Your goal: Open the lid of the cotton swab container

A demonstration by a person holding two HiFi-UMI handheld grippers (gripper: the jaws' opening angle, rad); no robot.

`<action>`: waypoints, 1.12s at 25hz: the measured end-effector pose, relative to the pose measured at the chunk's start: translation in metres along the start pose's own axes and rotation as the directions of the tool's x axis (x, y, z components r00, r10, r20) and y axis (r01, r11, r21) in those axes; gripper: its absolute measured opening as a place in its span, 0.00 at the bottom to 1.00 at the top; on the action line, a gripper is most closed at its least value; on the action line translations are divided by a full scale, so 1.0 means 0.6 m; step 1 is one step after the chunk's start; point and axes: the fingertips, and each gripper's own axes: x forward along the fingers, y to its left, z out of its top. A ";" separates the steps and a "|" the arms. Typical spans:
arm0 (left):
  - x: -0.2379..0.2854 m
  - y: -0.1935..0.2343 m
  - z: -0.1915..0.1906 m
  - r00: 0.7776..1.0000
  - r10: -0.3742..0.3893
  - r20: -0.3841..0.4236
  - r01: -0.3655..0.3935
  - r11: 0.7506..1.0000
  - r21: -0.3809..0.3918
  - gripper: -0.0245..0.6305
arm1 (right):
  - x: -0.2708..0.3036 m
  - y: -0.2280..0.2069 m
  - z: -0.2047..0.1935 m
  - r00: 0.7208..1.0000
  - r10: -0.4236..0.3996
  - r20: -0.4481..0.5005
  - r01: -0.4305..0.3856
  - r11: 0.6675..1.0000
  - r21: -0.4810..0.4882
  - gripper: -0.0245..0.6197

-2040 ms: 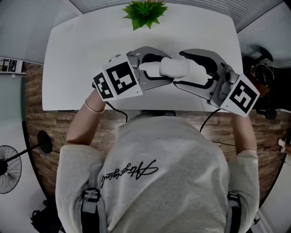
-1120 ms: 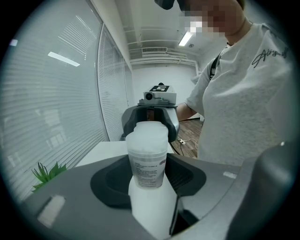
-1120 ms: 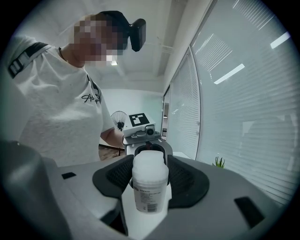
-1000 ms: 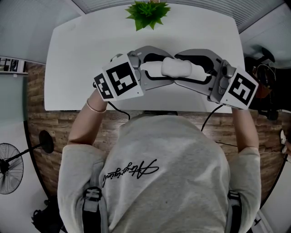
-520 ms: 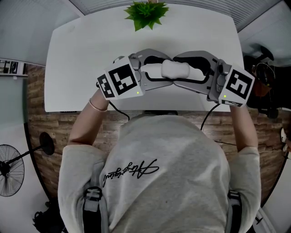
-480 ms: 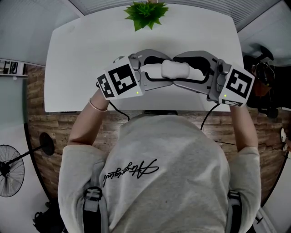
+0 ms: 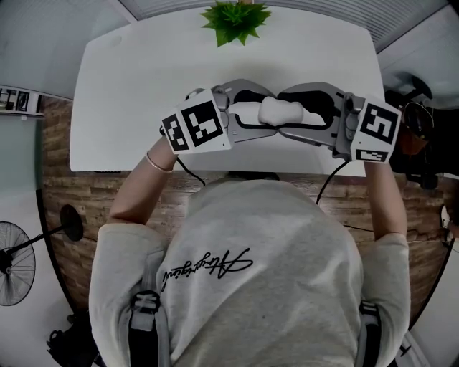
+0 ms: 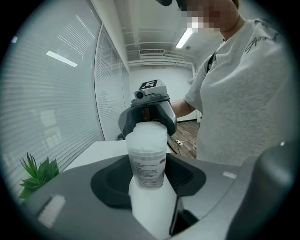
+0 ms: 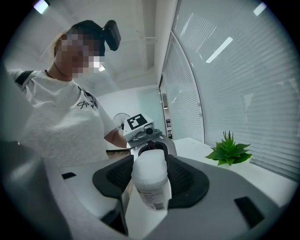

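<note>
The cotton swab container (image 7: 278, 110), a white frosted cylinder with a printed label (image 8: 149, 171), lies level in the air above the white table (image 7: 129, 86). My left gripper (image 7: 252, 112) is shut on its left end. My right gripper (image 7: 310, 115) is shut on its right end, so the two grippers face each other. In the left gripper view the container (image 8: 146, 140) runs from my jaws toward the right gripper (image 8: 149, 112). In the right gripper view the container (image 9: 151, 180) runs toward the left gripper (image 9: 145, 136). I cannot tell which end carries the lid.
A small green plant (image 7: 235, 18) stands at the table's far edge, also in the right gripper view (image 9: 229, 149). The table's near edge (image 7: 215, 170) lies just under the grippers. Wooden floor, a fan (image 7: 16, 261) and dark gear (image 7: 419, 122) flank the table.
The right gripper has rolled about the container's length, so its marker cube now faces differently. Both grippers have drifted slightly toward the plant. The container stays gripped at both ends.
</note>
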 end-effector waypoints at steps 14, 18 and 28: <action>-0.004 -0.004 0.008 1.000 0.005 0.012 -0.005 1.000 0.004 0.35 | -0.003 0.003 0.010 1.000 0.024 0.014 -0.025 0.996 0.089 0.38; -0.004 -0.007 0.010 1.000 -0.001 0.023 0.001 1.000 -0.003 0.35 | -0.006 0.005 0.010 0.999 0.033 0.034 -0.037 0.992 0.119 0.38; -0.006 -0.008 0.020 1.000 0.010 0.008 -0.010 0.999 0.034 0.35 | -0.017 0.002 0.029 0.991 0.047 0.129 -0.080 0.960 0.268 0.38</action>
